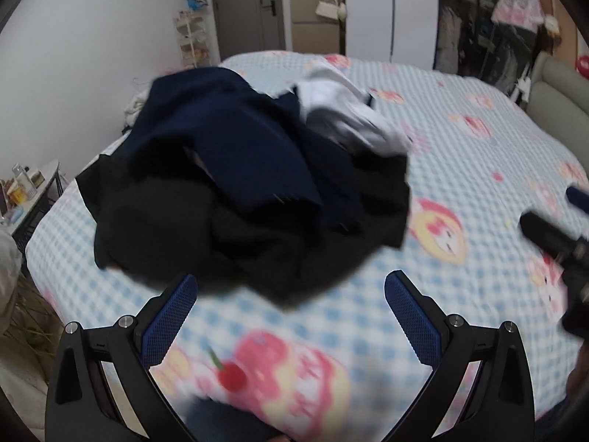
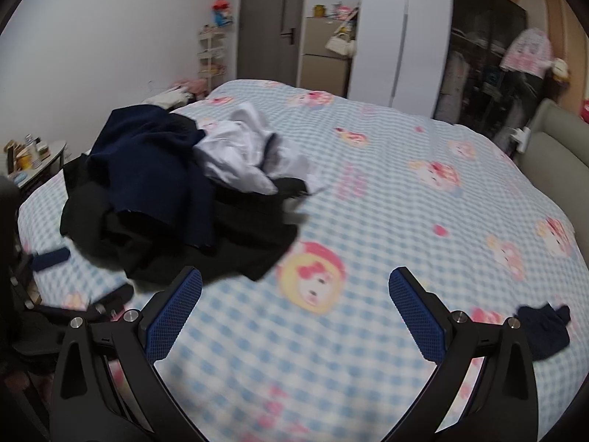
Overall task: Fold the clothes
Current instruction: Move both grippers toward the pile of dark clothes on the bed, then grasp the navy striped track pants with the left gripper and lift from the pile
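Observation:
A heap of clothes lies on the bed: a navy garment (image 1: 228, 140) on top, a black garment (image 1: 206, 235) beneath, a white garment (image 1: 346, 114) at the back. The heap also shows in the right wrist view, with navy (image 2: 147, 162), black (image 2: 221, 243) and white (image 2: 243, 151) pieces. My left gripper (image 1: 291, 294) is open and empty, just in front of the heap. My right gripper (image 2: 294, 291) is open and empty, to the right of the heap. The right gripper also shows at the left wrist view's right edge (image 1: 556, 235).
The bed (image 2: 405, 221) has a blue-checked cartoon cover. A small dark garment (image 2: 545, 331) lies near its right front. A side table (image 2: 40, 162) with bottles stands left. A wardrobe (image 2: 478, 55), door and grey headboard (image 2: 559, 147) are behind.

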{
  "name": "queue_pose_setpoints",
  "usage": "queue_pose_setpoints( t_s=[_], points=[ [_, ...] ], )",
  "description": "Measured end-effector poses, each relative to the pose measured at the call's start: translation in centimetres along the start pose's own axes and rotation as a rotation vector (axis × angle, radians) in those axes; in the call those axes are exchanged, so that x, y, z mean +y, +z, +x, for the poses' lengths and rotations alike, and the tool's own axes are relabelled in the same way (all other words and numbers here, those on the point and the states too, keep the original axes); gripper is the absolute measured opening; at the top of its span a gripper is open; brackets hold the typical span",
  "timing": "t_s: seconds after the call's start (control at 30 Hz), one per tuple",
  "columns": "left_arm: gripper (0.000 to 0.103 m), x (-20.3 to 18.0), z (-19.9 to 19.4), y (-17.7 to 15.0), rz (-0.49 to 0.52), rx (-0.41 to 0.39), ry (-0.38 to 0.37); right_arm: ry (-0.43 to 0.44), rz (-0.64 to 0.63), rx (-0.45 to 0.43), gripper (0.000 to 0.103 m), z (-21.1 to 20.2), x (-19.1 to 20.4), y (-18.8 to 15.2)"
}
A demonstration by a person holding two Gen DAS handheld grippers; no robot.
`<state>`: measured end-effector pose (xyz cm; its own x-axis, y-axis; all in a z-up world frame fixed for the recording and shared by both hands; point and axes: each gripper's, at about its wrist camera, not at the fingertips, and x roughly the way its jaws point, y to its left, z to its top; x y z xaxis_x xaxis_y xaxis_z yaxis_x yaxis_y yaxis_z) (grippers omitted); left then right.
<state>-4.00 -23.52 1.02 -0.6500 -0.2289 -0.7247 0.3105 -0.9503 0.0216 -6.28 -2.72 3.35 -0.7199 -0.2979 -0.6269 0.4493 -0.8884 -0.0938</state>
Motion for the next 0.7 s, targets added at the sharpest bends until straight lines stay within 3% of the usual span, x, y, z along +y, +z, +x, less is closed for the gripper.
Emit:
queue_pose_setpoints(
  t_s=[0.13,0.27,0.4,0.47,0.5,0.53,0.6,0.67,0.7],
  points=[
    [0.103,3.8,1.3,1.9,-0.095,-0.006,-0.039,0.054,0.003,0.044,0.103,2.7,1.9,1.5],
    [0.103,6.6,3.9,3.2,-0.243,-0.025,-0.134,0.088,0.016,0.061,0.103,5.5,3.1,2.7],
    [0.103,6.9,7.0,4.6,-0.299,-0.04,-0.202,0.123,0.046,0.111,0.103,9.3,4.1,3.3],
    [0.099,6.2,8.7,5.1,-0.284,-0.01,-0.226,0.159,0.061,0.138,0.102,11.4,4.8,3.4],
    [0.095,5.8,9.6,5.4,-0.276,0.005,-0.238,0.178,0.068,0.151,0.102,12.5,5.2,3.4],
    [0.083,5.5,10.4,5.6,-0.266,0.022,-0.244,0.198,0.068,0.167,0.102,13.5,5.7,3.4],
    [0.07,4.9,11.7,5.6,-0.23,0.059,-0.215,0.23,0.062,0.203,0.097,15.6,6.7,3.2],
    [0.043,4.6,11.4,5.4,-0.204,0.045,-0.196,0.244,0.057,0.246,0.079,16.9,7.3,2.7],
    [0.037,4.5,11.0,5.3,-0.194,0.033,-0.192,0.254,0.063,0.264,0.075,17.2,7.3,2.4]
  ],
)
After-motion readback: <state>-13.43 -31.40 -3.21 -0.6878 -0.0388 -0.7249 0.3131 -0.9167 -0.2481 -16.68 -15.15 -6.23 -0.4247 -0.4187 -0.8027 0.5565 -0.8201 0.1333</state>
